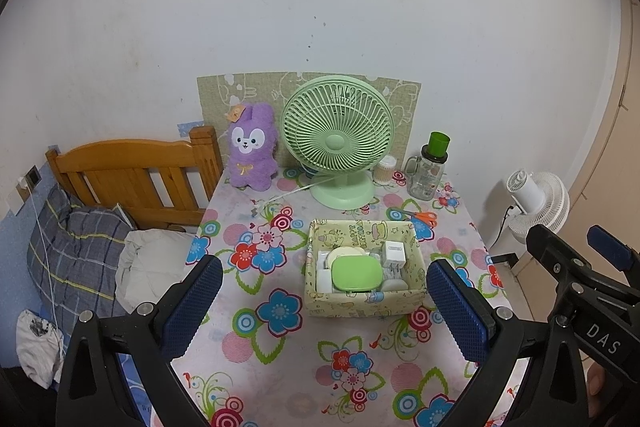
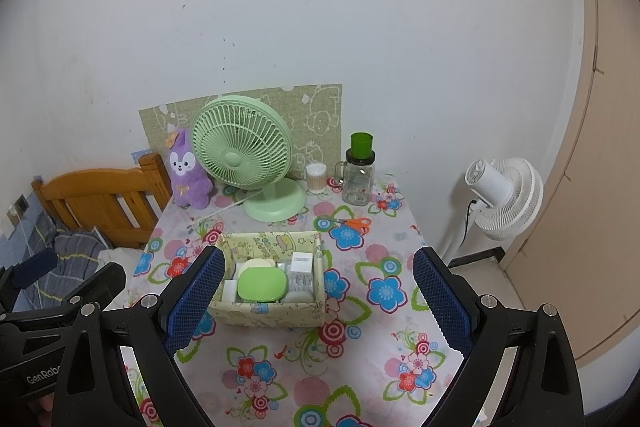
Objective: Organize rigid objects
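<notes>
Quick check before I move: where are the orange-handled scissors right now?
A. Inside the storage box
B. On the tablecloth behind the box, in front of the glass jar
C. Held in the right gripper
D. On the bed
B. The orange-handled scissors lie flat on the tablecloth, between the storage box and the glass jar; both grippers are open and hold nothing.

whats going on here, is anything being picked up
Nothing is held right now. Both grippers, left and right, hang open above the flowered table, facing a paper box already filled with small items, a green case on top. Orange scissors lie loose behind the box, near the green fan.
</notes>
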`<action>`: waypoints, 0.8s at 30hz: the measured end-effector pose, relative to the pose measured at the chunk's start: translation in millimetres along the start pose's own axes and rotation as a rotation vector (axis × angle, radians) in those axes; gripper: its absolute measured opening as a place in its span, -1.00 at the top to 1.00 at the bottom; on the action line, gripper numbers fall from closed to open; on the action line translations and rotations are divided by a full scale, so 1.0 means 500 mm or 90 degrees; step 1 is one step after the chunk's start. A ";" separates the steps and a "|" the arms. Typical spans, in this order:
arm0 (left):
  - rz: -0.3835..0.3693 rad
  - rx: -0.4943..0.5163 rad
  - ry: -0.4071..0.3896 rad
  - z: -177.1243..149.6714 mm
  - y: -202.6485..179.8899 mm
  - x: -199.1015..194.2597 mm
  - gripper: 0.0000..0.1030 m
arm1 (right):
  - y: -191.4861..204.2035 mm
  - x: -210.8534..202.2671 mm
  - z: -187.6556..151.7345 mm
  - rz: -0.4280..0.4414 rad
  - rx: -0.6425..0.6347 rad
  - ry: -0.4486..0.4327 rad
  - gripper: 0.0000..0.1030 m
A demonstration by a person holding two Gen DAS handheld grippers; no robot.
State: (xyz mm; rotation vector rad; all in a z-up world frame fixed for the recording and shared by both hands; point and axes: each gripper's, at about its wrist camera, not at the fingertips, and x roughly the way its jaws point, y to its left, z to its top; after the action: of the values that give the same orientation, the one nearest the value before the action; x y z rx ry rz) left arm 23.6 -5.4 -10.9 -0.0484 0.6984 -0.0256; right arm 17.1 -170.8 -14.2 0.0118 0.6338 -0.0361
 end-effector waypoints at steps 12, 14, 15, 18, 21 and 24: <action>-0.001 -0.001 0.000 0.002 0.000 0.004 -1.00 | -0.003 0.010 0.010 -0.002 -0.004 -0.002 -0.88; -0.001 0.000 0.000 0.002 0.000 0.004 -1.00 | -0.003 0.010 0.009 -0.003 -0.004 -0.003 -0.88; -0.001 -0.001 0.001 0.001 0.000 0.004 -1.00 | -0.003 0.012 0.010 -0.004 -0.005 -0.003 -0.88; -0.001 -0.001 0.000 0.002 0.001 0.004 -1.00 | -0.002 0.013 0.010 -0.003 -0.004 -0.002 -0.88; -0.001 0.000 0.000 0.003 0.001 0.004 -1.00 | -0.002 0.011 0.009 -0.003 -0.004 -0.003 -0.88; -0.001 -0.001 0.000 0.002 0.001 0.005 -1.00 | -0.001 0.013 0.010 -0.003 -0.004 -0.003 -0.88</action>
State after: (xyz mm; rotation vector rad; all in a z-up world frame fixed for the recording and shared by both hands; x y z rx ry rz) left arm 26.0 -4.9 -11.7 -0.0501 0.6984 -0.0273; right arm 25.3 -171.8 -14.3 0.0048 0.6298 -0.0389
